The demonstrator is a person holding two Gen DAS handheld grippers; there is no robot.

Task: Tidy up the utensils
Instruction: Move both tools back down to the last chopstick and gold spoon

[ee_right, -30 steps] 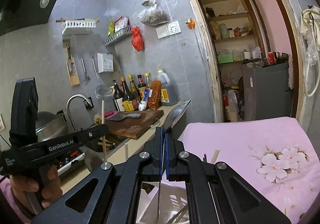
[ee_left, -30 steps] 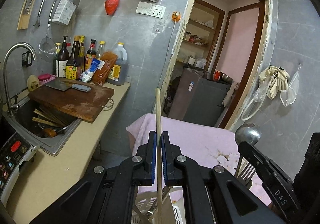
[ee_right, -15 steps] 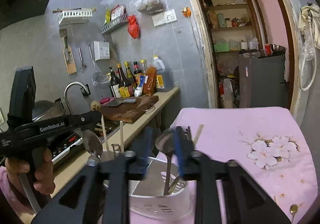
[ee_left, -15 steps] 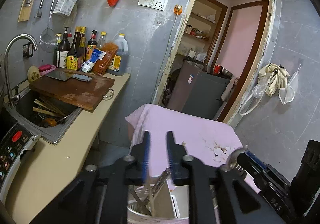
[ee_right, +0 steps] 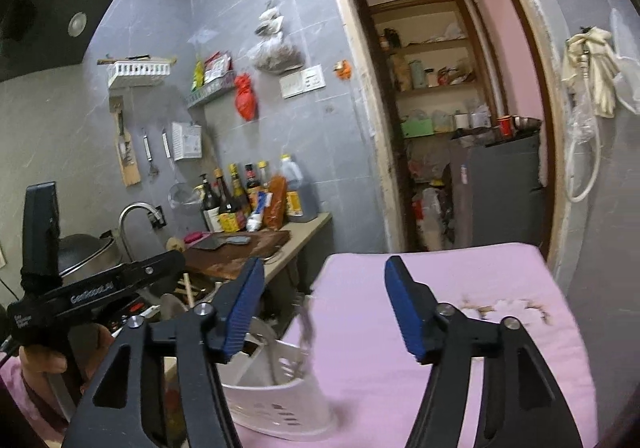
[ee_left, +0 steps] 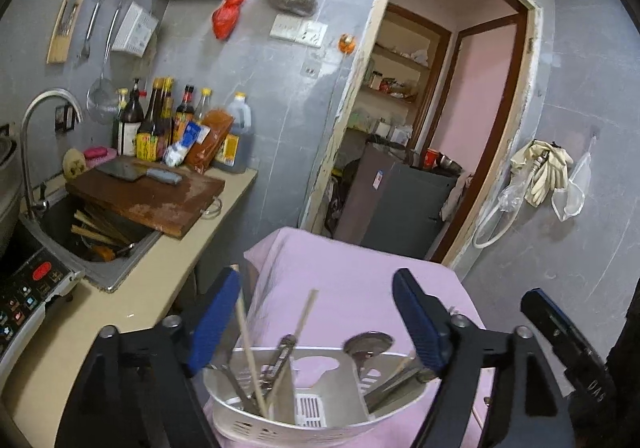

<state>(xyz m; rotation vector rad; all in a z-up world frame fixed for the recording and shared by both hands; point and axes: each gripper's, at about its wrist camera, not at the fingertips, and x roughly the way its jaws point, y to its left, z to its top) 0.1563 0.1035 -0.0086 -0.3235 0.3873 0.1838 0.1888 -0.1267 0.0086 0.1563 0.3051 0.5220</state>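
Note:
A white plastic utensil holder (ee_left: 304, 414) stands on the pink-covered table (ee_left: 352, 280). It holds wooden chopsticks (ee_left: 250, 348), a metal spoon (ee_left: 366, 346) and other metal utensils. My left gripper (ee_left: 316, 322) is wide open and empty just above the holder. My right gripper (ee_right: 324, 312) is wide open and empty, above the holder (ee_right: 280, 396) as seen in the right wrist view, with a blurred utensil (ee_right: 306, 322) standing in it. The left gripper's body (ee_right: 96, 288) shows at the left of the right wrist view.
A counter (ee_left: 132, 300) to the left carries a wooden cutting board (ee_left: 152, 197) with a cleaver, sauce bottles (ee_left: 160, 127) and a sink (ee_left: 92, 232) with utensils. An induction cooker (ee_left: 28, 288) sits at the near left. A doorway (ee_left: 440, 127) opens behind the table.
Both grippers went from shut on a utensil each to wide open. The chopstick and the metal utensil now stand in the holder. Both grippers have risen slightly.

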